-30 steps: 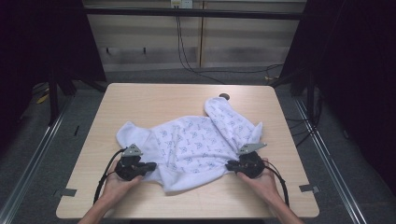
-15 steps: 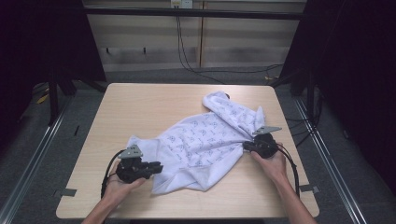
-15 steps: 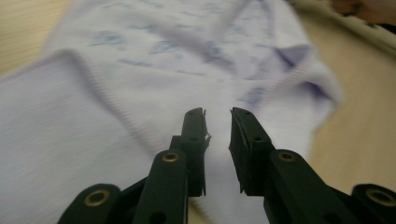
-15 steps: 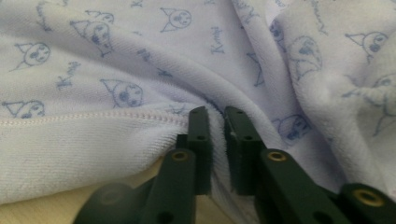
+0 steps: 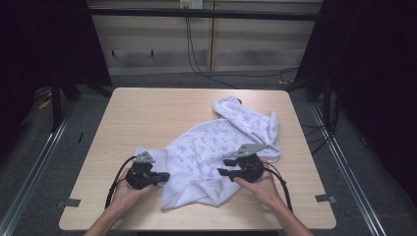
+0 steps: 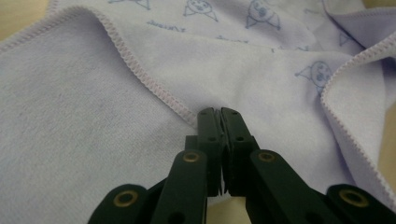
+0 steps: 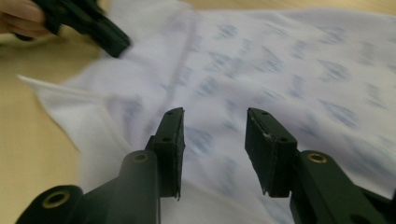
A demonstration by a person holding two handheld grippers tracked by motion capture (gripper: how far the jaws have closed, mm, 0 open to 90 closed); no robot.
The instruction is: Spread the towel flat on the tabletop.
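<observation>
A pale lilac printed cloth (image 5: pixel 216 152) is spread crumpled across the wooden table (image 5: pixel 147 113), lying between the two tools and reaching away from them towards the far right corner.

The left gripper (image 5: pixel 162 176) is held at the cloth's near left edge. In the left gripper view its jaws are seen pressed together, with a stitched hem of the cloth (image 6: pixel 140 74) running straight into their tips, so a fold of the fabric is pinched there.

The right gripper (image 5: pixel 223 167) is held over the cloth's near right part, pointing towards the left gripper. Its jaws have just been opening and are seen well apart in the right gripper view (image 7: pixel 212 126); cloth is seen beyond the gap, but nothing is pressed by the pads. Ahead of it and to its left, the left gripper (image 7: pixel 100 35) is seen at the cloth's edge.
</observation>
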